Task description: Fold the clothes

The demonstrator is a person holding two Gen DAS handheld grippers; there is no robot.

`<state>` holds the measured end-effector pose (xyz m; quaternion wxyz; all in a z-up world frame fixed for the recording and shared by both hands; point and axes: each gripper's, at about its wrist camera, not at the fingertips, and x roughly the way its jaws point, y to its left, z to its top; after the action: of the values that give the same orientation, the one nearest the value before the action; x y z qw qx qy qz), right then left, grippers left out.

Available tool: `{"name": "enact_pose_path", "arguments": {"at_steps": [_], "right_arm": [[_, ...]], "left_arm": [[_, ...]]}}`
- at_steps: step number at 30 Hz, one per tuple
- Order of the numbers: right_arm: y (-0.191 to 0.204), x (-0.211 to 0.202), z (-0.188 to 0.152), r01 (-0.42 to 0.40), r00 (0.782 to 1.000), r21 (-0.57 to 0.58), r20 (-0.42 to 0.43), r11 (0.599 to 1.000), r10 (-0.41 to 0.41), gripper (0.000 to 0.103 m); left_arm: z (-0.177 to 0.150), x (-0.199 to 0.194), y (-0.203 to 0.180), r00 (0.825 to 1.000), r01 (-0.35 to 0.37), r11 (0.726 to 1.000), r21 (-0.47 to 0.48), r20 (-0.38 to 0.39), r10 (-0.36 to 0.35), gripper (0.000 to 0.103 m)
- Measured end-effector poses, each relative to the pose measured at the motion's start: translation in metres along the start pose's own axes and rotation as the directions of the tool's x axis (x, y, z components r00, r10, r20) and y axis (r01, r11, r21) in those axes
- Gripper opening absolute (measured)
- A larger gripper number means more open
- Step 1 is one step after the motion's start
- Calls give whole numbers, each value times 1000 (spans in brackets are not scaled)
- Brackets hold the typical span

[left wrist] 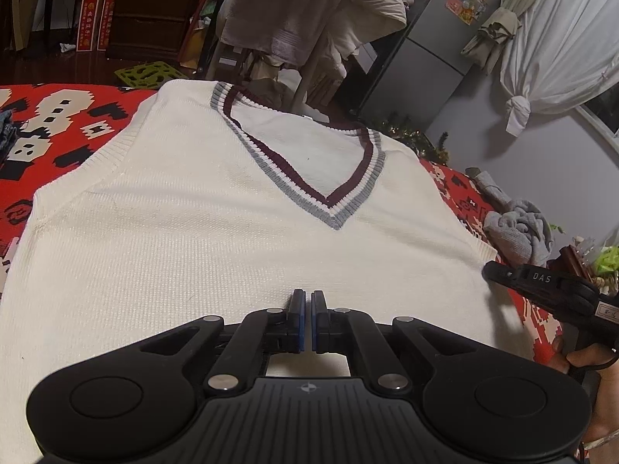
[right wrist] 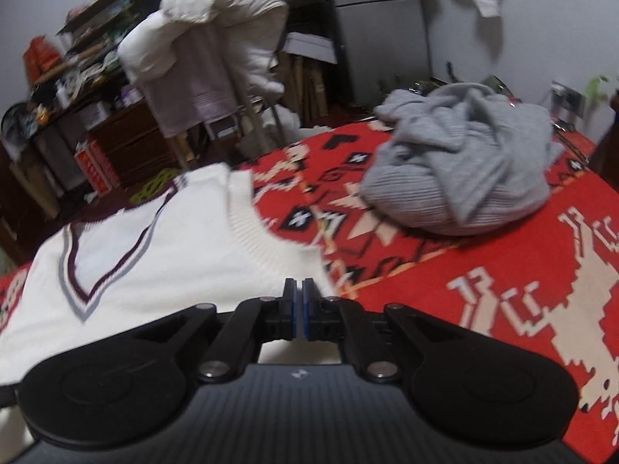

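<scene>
A white knit vest [left wrist: 185, 208] with a maroon-and-grey V-neck lies flat, face up, on the red patterned cloth [left wrist: 58, 123]. My left gripper [left wrist: 308, 294] hovers over the vest's lower middle, shut with nothing between its fingers. In the left wrist view my right gripper [left wrist: 488, 270] shows at the vest's right armhole edge, held by a hand [left wrist: 588, 367]. The right wrist view has my right gripper [right wrist: 299, 283] shut and empty, at the ribbed armhole corner of the vest [right wrist: 162, 266]. A crumpled grey sweater [right wrist: 460, 170] sits further back on the red cloth [right wrist: 483, 270].
The same grey sweater [left wrist: 518, 228] lies at the cloth's right edge. Beyond the far edge stand a chair draped with pale garments [left wrist: 309, 19], a dark wooden cabinet [left wrist: 151, 19] and a grey fridge [left wrist: 437, 38]. White curtains [left wrist: 557, 50] hang at the right.
</scene>
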<state>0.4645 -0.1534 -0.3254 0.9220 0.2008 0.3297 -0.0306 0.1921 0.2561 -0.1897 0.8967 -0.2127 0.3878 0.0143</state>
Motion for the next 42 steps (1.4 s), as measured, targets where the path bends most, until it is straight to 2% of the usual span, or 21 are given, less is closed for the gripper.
{"name": "enact_pose_path", "arguments": {"at_steps": [2,5,9,11,14,17,21,24,30,35,38,42], "right_arm": [[5,-2,0,-24,1000,-9,7,1000,24,9],[26,-8,-1,-117,993,-68,9,991,118,9],[53,-7,-9,-269,963,-114,-49,956,265,9],[65,-3,-16,-299,954,-148,-84,943,289,9],[74,5,-24,-283,958,-195,-114,939,265,9],[69,8,-23,-258,965,-184,-94,948,245,6],[52,8,-16,-197,980,-131,-57,972,191,6],[33,6,-10,-180,983,-76,-45,981,177,6],[21,6,-4,-149,988,-43,-49,988,147,9],[28,-11,11,-168,986,-92,-22,982,167,9],[30,-8,30,-174,985,-86,-34,981,171,9],[42,4,58,-168,986,-152,-42,974,163,9]], "left_arm": [[0,0,0,1000,0,1000,-5,0,0,3],[1,-1,1,1000,-8,1000,-7,2,8,3],[2,-3,7,1000,-12,999,-31,7,13,3],[3,-4,10,1000,-14,999,-45,10,14,4],[5,-5,14,1000,-15,998,-61,14,16,4],[6,-7,19,999,-36,997,-62,23,37,4],[8,-11,29,998,-45,995,-94,31,48,3],[11,-13,34,997,-62,992,-111,38,66,3],[20,-22,47,993,-96,982,-162,52,106,4],[44,-35,56,989,-111,981,-159,78,124,4],[67,-39,66,986,-133,983,-129,85,145,4],[95,-42,80,983,-150,984,-97,93,159,4]]}}
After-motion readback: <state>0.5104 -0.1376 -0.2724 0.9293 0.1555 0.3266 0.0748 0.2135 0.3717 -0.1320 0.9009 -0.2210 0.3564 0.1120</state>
